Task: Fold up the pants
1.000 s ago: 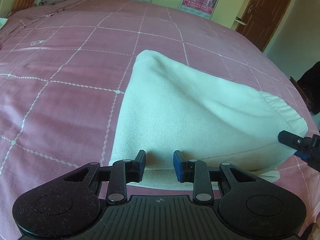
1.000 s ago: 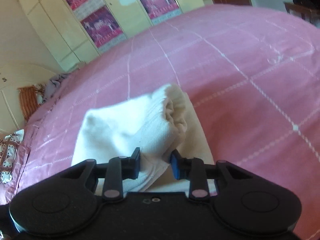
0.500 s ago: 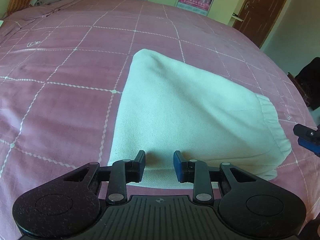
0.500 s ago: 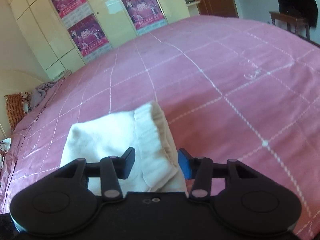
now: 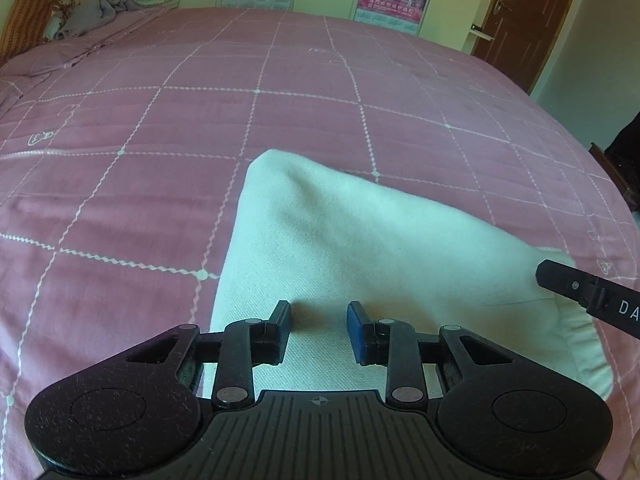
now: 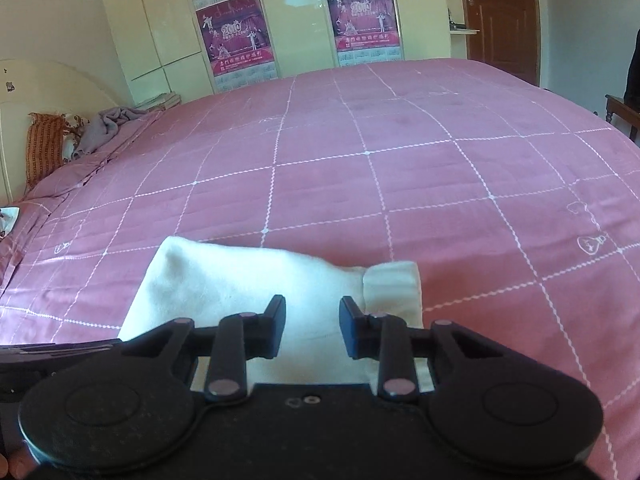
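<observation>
White pants [image 5: 360,240] lie folded into a thick bundle on the pink checked bedcover [image 5: 160,140]. Their elastic waistband [image 5: 580,344] is at the right end. My left gripper [image 5: 319,312] hovers over the near edge of the bundle, its jaws a little apart with nothing pinched between them. In the right wrist view the pants [image 6: 224,280] lie flat with the waistband [image 6: 394,288] at the right. My right gripper [image 6: 313,308] is above the bundle's near side. Its jaws are closing, with only a gap between them and the cloth below. One of its fingers [image 5: 560,276] shows at the waistband end.
The bedcover [image 6: 440,180] stretches far beyond the pants. An orange pillow [image 6: 44,148] and a grey cloth [image 6: 108,124] lie at the far left by the headboard. Wardrobe doors with posters [image 6: 236,40] and a brown door [image 6: 504,12] stand behind. A dark wooden chair [image 6: 620,112] is at the right.
My right gripper let go of the bunched waistband, which dropped flat. Its jaws widened, then narrowed. It rolled level. Both grippers drew back toward the near edge of the pants.
</observation>
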